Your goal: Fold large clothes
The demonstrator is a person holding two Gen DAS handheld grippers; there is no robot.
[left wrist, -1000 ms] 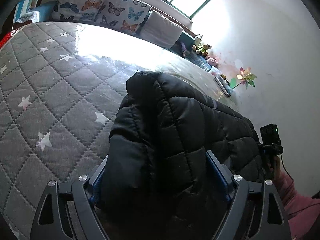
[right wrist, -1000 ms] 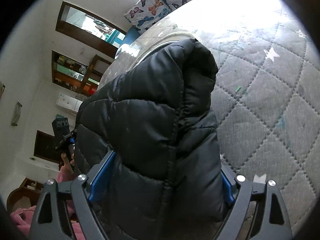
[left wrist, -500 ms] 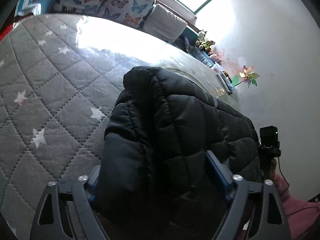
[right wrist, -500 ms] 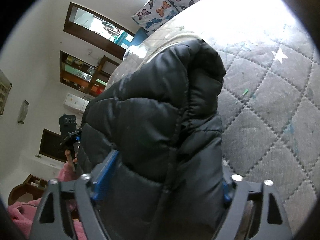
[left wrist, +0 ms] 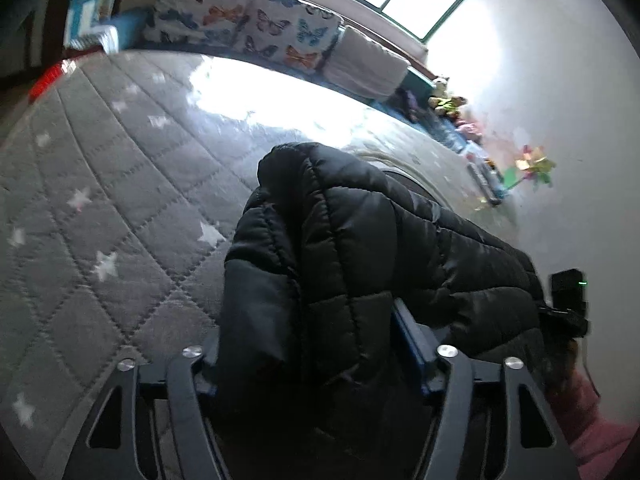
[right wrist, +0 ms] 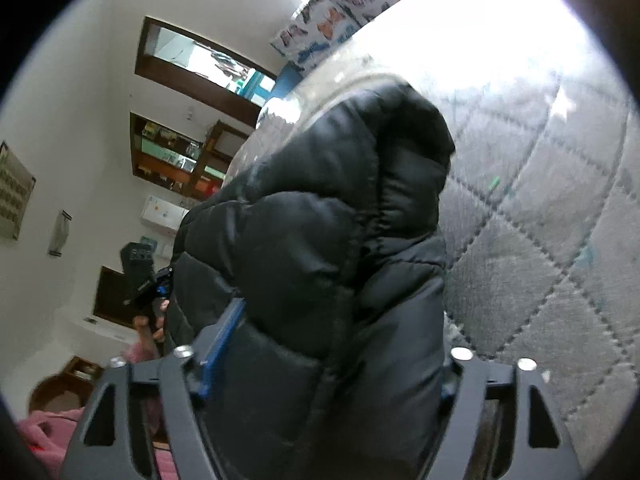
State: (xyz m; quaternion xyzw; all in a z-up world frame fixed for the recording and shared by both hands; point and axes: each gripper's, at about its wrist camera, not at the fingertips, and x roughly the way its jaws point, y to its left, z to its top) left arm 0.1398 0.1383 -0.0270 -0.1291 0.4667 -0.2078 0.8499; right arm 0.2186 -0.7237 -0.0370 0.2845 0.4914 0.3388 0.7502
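A black quilted puffer jacket (left wrist: 360,248) hangs bunched over the grey star-quilted bed (left wrist: 100,208). My left gripper (left wrist: 312,344) is shut on a thick fold of it; the fabric fills the gap between the blue-padded fingers (left wrist: 408,336). In the right wrist view the same jacket (right wrist: 328,232) fills the middle, and my right gripper (right wrist: 320,344) is shut on another fold of it, held above the mattress (right wrist: 560,208). The right gripper also shows at the far right of the left view (left wrist: 568,304), and the left gripper at the left of the right view (right wrist: 144,276).
Butterfly-print pillows (left wrist: 248,24) and a white cushion (left wrist: 364,68) line the bed's far edge under a window. Stuffed toys (left wrist: 444,100) and a paper pinwheel (left wrist: 532,168) sit by the white wall. Shelves (right wrist: 176,156) stand across the room. My pink sleeve (left wrist: 588,424) is at lower right.
Both grippers have lifted and tilted with the jacket still held. The jacket sits a little higher and more of the room shows behind it.
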